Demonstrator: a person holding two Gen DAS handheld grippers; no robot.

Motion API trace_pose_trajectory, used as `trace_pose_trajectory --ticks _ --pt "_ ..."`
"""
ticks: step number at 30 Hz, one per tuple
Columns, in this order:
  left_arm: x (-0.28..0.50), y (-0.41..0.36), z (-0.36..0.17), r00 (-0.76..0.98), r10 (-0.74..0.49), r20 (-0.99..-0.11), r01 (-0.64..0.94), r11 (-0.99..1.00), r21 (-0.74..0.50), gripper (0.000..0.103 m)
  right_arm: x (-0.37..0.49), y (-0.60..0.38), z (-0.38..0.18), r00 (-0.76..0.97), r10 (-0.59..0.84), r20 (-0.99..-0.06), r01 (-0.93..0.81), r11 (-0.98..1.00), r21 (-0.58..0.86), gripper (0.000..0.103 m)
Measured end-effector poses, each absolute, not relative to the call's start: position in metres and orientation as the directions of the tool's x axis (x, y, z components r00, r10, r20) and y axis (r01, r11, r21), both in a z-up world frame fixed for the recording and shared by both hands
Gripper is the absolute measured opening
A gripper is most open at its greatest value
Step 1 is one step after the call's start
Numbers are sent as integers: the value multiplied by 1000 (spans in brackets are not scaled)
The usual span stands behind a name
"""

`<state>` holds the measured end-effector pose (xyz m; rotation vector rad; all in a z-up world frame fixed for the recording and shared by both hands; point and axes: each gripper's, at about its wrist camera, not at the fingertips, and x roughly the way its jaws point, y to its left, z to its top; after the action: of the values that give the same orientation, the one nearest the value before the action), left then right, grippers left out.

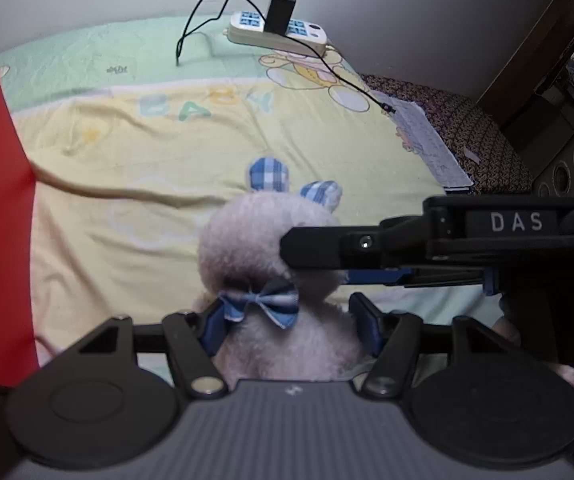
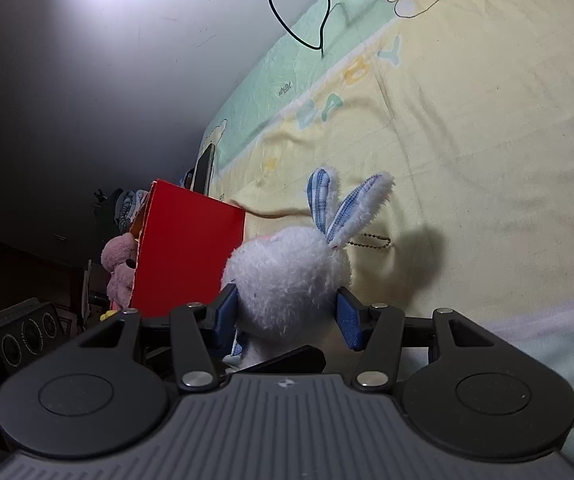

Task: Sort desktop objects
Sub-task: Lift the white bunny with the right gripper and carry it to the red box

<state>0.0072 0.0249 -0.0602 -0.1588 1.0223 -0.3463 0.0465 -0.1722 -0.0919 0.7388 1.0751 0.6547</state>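
**Rabbit shared between both grippers, red box waiting at the left edge**

The desk (image 1: pixel 135 148) is covered by a yellow and green baby blanket. It reads to me as a soft bed for the toys, so nothing rolls or slides. At its left edge stands the red box (image 2: pixel 191 252), open side turned away from the middle. A pink plush (image 2: pixel 121 264) shows at that side, so I take the box as the bin for soft toys (which would explain where this rabbit is headed). The power strip (image 1: pixel 279 34) sits along the far edge by the wall, well clear of the work.

I have the left gripper (image 1: pixel 291 328) low on the plush rabbit (image 1: pixel 247 236). Its jaws pinch the body just under the blue bow (image 1: pixel 261 300), where the stuffing is firm enough to hold. The right gripper (image 2: pixel 287 316) comes in from the right side. Its jaws pinch the head, and one finger crosses the head in the left view.

I judge this a handover: two grips at different heights leave room for each other, and the left hand is nearer the box. The rabbit hangs over the near part of the desk. Its shadow falls apart from it on the blanket, so I believe it is lifted clear. The bead chain (image 2: pixel 371 242) sticks out sideways by the ears and could snag.
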Motion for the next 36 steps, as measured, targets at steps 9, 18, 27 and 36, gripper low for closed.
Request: trace_pose_trajectory --ticks 9,18,27,36 --pt "-24 47 -14 573 -374 -729 222 927 -302 64 25 -157 -45 401 791 -461 -233 575 784 55" --pt "-54 114 34 674 -372 -639 238 927 -289 64 6 -93 8 452 794 -407 -371 583 723 55" --pt "-65 200 52 738 -319 -595 195 945 -264 64 6 -2 31 450 815 -364 -472 564 678 55" --pt "-51 257 34 734 -303 -608 141 943 -300 64 21 57 21 456 796 -398 -481 596 643 55"
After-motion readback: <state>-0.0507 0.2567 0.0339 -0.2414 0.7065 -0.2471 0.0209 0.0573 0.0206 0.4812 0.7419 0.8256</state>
